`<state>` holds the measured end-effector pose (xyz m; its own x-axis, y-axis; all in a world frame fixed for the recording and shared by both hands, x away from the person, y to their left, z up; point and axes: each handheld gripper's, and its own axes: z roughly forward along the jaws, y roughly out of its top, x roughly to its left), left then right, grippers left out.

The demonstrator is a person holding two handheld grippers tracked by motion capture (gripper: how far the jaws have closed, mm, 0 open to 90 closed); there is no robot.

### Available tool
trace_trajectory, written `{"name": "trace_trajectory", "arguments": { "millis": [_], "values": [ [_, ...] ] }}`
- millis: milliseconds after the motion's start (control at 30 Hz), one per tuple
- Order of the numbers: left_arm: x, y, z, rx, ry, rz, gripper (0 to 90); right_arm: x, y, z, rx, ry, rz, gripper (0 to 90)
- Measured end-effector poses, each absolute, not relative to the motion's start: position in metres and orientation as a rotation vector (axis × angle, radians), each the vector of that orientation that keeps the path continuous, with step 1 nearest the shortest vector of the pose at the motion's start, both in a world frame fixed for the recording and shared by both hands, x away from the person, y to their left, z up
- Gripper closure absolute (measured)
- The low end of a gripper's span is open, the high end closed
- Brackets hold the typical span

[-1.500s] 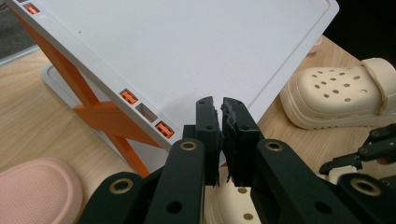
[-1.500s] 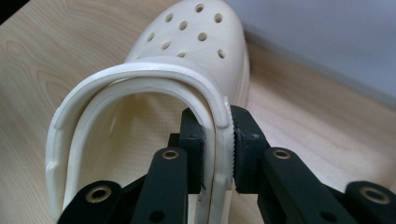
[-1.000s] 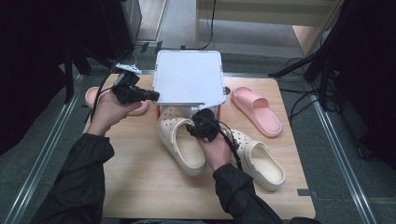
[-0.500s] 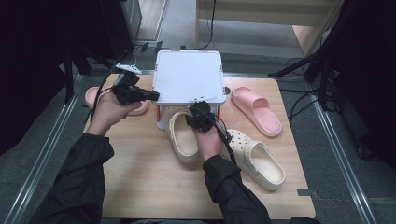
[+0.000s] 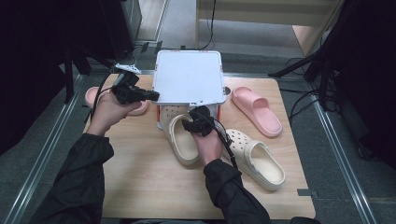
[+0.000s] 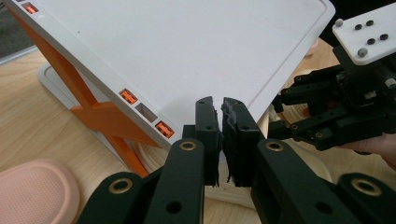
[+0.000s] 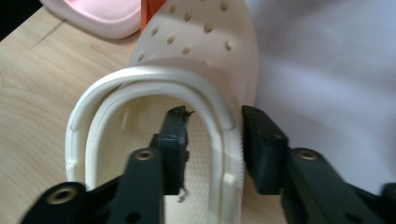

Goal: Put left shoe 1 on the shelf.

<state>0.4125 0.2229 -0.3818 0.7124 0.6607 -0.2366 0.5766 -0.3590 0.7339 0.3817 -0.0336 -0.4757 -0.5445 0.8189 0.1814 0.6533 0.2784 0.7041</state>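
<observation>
A cream clog [image 5: 180,140] lies on the wooden table [image 5: 140,182] with its toe tucked under a white rack on orange legs [image 5: 188,77]. My right gripper [image 5: 198,122] is over the clog's right rim. In the right gripper view the right gripper [image 7: 217,113] straddles the side wall of the clog [image 7: 201,42], one jaw inside and one outside. The jaws have just been opening and the pads stand off the wall. My left gripper [image 5: 152,95] hovers at the rack's left edge. In the left gripper view the left gripper [image 6: 220,105] is shut with nothing in it.
A second cream clog [image 5: 254,158] lies to the right of my right hand. One pink slipper [image 5: 257,109] sits at the back right, another pink slipper [image 5: 137,108] behind my left hand. A metal rail [image 5: 42,158] runs along the table's left side.
My right gripper moved toward the rack with the clog, whose toe went under it. Its jaws have spread apart around the clog's wall. The left hand stayed still.
</observation>
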Motion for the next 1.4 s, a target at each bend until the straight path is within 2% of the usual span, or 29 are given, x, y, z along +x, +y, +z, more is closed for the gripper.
{"name": "trace_trajectory", "arguments": {
  "millis": [367,500,567,667,700,733,800,1033,1400],
  "values": [
    [0.413,0.223,-0.382,2.057,0.942,0.123,84.6,0.359,-0.053,-0.460,1.299,2.334,1.204,58.6],
    [0.412,0.223,-0.382,2.056,0.945,0.125,84.6,0.344,-0.061,-0.455,1.255,2.368,1.260,68.3],
    [0.412,0.223,-0.382,2.056,0.945,0.125,84.6,0.340,-0.064,-0.455,1.250,2.377,1.270,69.1],
    [0.412,0.223,-0.382,2.055,0.950,0.123,84.6,0.322,-0.072,-0.457,1.221,2.416,1.299,79.9],
    [0.412,0.223,-0.382,2.055,0.950,0.123,84.9,0.322,-0.072,-0.457,1.221,2.416,1.299,79.9],
    [0.412,0.222,-0.382,2.053,0.963,0.128,85.9,0.311,-0.075,-0.460,1.188,2.446,1.305,86.9],
    [0.412,0.222,-0.381,2.055,0.969,0.134,87.5,0.303,-0.077,-0.464,1.175,2.466,1.314,90.0],
    [0.412,0.221,-0.381,2.056,0.974,0.139,87.8,0.275,-0.077,-0.482,1.093,2.556,1.255,90.0],
    [0.412,0.222,-0.382,2.052,0.968,0.137,87.5,0.263,-0.083,-0.503,1.082,2.604,1.192,90.0]
  ]
}}
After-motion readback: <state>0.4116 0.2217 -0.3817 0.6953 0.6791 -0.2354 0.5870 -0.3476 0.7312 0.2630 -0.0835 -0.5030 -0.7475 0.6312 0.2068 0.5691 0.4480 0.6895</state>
